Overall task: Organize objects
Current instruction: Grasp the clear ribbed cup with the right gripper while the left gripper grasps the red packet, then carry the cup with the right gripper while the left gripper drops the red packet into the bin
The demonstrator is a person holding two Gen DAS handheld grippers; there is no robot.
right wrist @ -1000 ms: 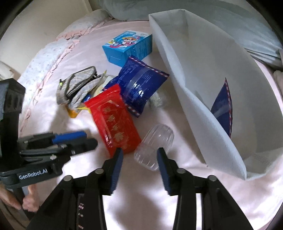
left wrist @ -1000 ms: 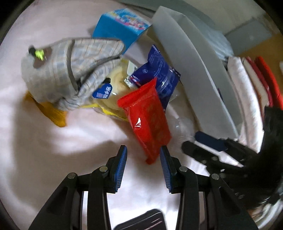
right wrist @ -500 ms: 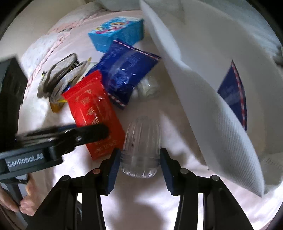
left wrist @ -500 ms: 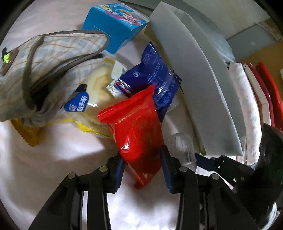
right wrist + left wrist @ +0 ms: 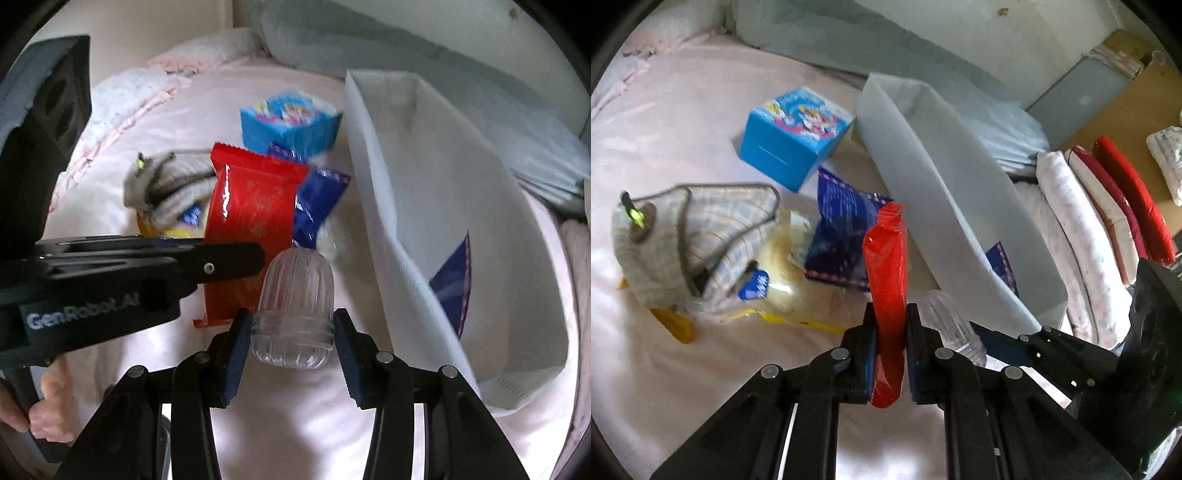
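My left gripper (image 5: 890,350) is shut on a red snack packet (image 5: 886,266), its blue pads pinching the lower part; the packet stands up off the pink bed (image 5: 683,110). The right wrist view shows the same red packet (image 5: 251,221) broadside, with the left gripper's fingers (image 5: 221,266) across it. My right gripper (image 5: 291,332) is open around a clear ribbed plastic container (image 5: 295,295). The pads sit beside its rim, and it lies on the sheet. That container (image 5: 945,325) also shows just right of the left fingers.
A white fabric bin (image 5: 942,177) lies open at right, with a blue packet (image 5: 454,284) inside. On the bed are a blue cartoon box (image 5: 794,136), another blue packet (image 5: 842,243), a plaid pouch (image 5: 698,236) and a yellow noodle pack (image 5: 783,280). Folded bedding (image 5: 1089,221) lies far right.
The left jaws closed on the red packet and lifted it off the bed, turning it upright. The right gripper slid forward so the clear container came between its jaws.
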